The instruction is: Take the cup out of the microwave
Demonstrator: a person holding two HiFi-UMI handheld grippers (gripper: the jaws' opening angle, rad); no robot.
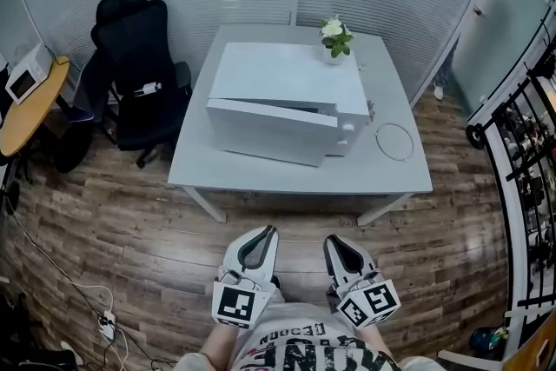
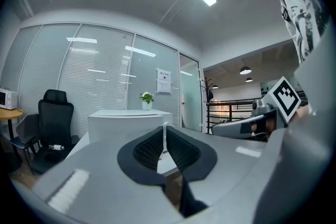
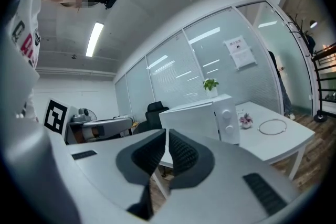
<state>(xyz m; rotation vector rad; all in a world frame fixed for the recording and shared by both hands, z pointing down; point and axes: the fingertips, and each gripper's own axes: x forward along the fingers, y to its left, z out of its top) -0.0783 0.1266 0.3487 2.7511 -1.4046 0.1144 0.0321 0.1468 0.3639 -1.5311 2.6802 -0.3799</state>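
A white microwave (image 1: 287, 100) stands on a grey table (image 1: 382, 174), its door (image 1: 269, 130) slightly ajar along the front. No cup shows in any view; the microwave's inside is hidden. My left gripper (image 1: 261, 232) and right gripper (image 1: 334, 241) are side by side close to my body, over the wood floor short of the table, both pointing at the microwave. Each has its jaws together with nothing between them. The left gripper view has the left gripper (image 2: 164, 127) facing the microwave (image 2: 128, 120). The right gripper view shows the right gripper (image 3: 166, 131) and the microwave's knobs (image 3: 227, 118).
A potted plant (image 1: 334, 37) stands behind the microwave, and a loop of cable (image 1: 393, 141) lies on the table's right. A black office chair (image 1: 139, 65) is left of the table, with a yellow round table (image 1: 30, 104) beyond. A black railing (image 1: 521, 143) runs along the right.
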